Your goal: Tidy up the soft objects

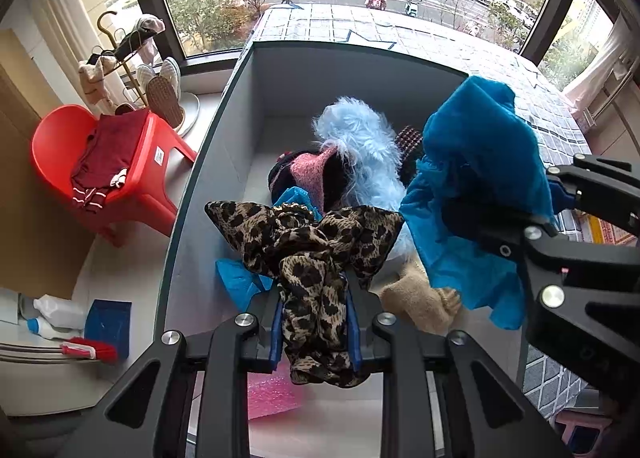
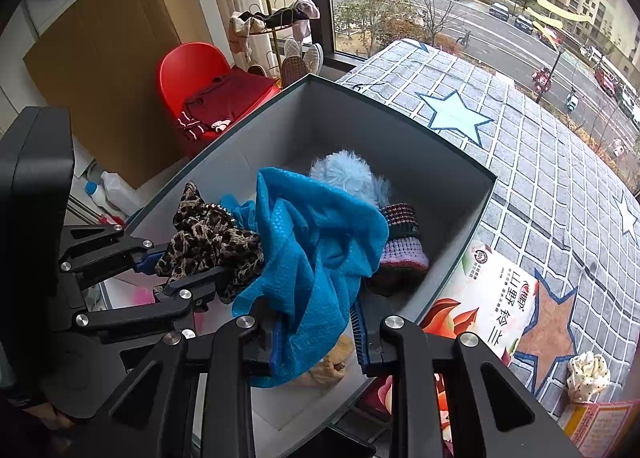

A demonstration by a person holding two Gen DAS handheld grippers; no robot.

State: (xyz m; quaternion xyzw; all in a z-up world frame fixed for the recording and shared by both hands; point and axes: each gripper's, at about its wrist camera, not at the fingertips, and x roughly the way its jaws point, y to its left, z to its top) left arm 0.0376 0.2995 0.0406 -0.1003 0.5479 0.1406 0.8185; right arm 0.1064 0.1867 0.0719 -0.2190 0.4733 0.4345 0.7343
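Observation:
My left gripper (image 1: 316, 334) is shut on a leopard-print scarf (image 1: 308, 246) and holds it over the near end of a grey box (image 1: 352, 66). The scarf also shows in the right wrist view (image 2: 208, 242). My right gripper (image 2: 318, 332) is over the same box (image 2: 400, 126); a bright blue cloth (image 2: 316, 258) hangs between its fingers, which stand fairly wide apart. That cloth also shows in the left wrist view (image 1: 476, 186). In the box lie a pale blue fluffy piece (image 1: 360, 142), a pink knit piece (image 1: 316, 174), a knit hat (image 2: 400, 246) and a tan knit piece (image 1: 420, 298).
The box sits on a grey grid-pattern bedspread with stars (image 2: 540, 162). A printed bag (image 2: 492, 298) and a white dotted scrunchie (image 2: 588, 374) lie on it at right. A red chair with a dark red garment (image 1: 108, 162), a shoe rack (image 1: 132, 58) and bottles (image 1: 52, 318) stand left.

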